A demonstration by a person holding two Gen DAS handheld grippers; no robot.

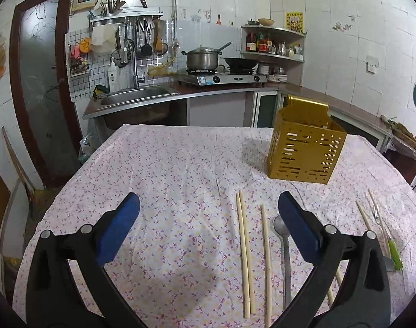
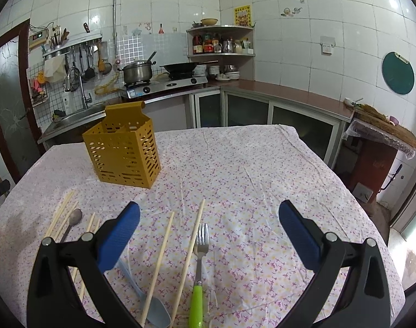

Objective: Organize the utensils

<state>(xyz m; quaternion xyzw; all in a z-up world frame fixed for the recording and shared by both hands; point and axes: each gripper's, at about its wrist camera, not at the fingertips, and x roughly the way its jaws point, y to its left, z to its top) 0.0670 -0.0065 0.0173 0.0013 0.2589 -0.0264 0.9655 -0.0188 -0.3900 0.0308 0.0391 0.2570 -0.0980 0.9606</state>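
A gold slotted utensil holder stands upright on the floral tablecloth; it also shows in the right wrist view. Wooden chopsticks lie near a metal spoon, which my left gripper's right finger partly hides. A green-handled fork lies between chopsticks and my right gripper's fingers. A second spoon and more chopsticks lie at the left. My left gripper is open and empty above the cloth. My right gripper is open and empty above the fork.
The table wears a pink floral cloth. Behind it are a sink, a stove with a pot and a wok, and a corner shelf of bottles. A counter runs along the right wall.
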